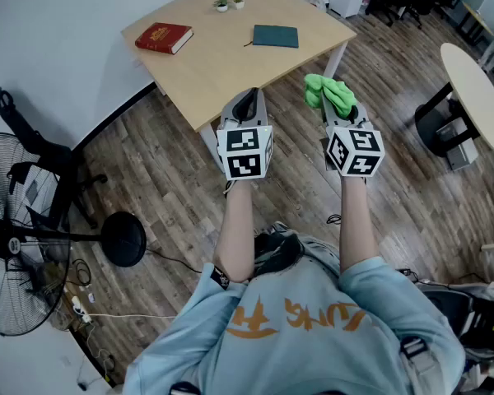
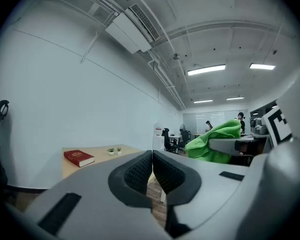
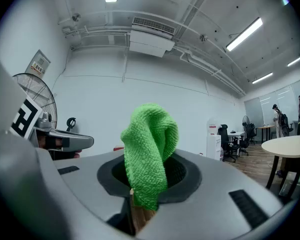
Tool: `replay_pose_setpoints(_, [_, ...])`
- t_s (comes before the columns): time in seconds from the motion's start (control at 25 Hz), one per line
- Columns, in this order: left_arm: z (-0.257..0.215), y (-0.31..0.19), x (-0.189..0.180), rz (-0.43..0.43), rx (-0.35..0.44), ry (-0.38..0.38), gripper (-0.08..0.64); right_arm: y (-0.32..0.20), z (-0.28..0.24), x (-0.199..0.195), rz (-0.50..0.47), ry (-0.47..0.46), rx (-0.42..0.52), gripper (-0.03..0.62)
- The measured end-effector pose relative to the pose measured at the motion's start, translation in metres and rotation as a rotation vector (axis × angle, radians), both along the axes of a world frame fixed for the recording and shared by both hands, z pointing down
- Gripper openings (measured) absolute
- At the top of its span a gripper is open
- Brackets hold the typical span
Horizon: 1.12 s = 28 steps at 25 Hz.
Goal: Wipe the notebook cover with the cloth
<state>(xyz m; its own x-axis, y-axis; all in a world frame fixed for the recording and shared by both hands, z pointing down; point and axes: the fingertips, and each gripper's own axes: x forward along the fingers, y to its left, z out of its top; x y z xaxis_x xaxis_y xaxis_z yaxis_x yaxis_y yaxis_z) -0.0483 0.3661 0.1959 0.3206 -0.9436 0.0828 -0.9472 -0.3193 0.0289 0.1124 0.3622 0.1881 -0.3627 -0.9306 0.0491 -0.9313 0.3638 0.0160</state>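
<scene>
Head view: a person in a light blue top is standing back from the pale wooden table [image 1: 222, 76], holding both grippers out over the plank floor.
Step in hand: the approach, as I judge it. The cloth is picked up and no wiping is under way yet.
Right gripper [image 1: 339, 109]: its jaws are clamping the green cloth [image 1: 329, 93], which is bunching up in a loose fold above the pads.
Left gripper [image 1: 249, 97]: its ribbed pads are pressing together with nothing between them.
Notebook [image 1: 276, 36]: it is lying closed and flat on the far part of the table, well apart from both grippers and the cloth.
Next move: the cloth-bearing gripper is going to need to reach across the near table corner and lower the fold flat onto the cover. The free gripper could be pinning the notebook so it is not sliding.
Materials: the cloth is looking like nubbly microfibre, soft and floppy. The notebook cover is showing dark teal, smooth and rectangular, and the tabletop is looking slick.
Also on the table: a red hardback book [image 1: 164, 37] is lying at the left, and two small potted plants [image 1: 229, 3] are sitting at the far edge.
</scene>
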Motion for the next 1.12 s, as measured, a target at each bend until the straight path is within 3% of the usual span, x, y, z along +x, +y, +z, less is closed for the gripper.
replay_pose_setpoints(0.28, [-0.004,-0.003,-0.008,-0.003,0.009,0.004,0.020,-0.001,-0.002,-0.008,-0.019,-0.020,0.009,0.080])
replay_pose_setpoints(1.12, [-0.011,-0.003,-0.018,0.006,0.018,0.031,0.021,0.003,-0.008,0.008,0.055,-0.026,-0.004,0.081])
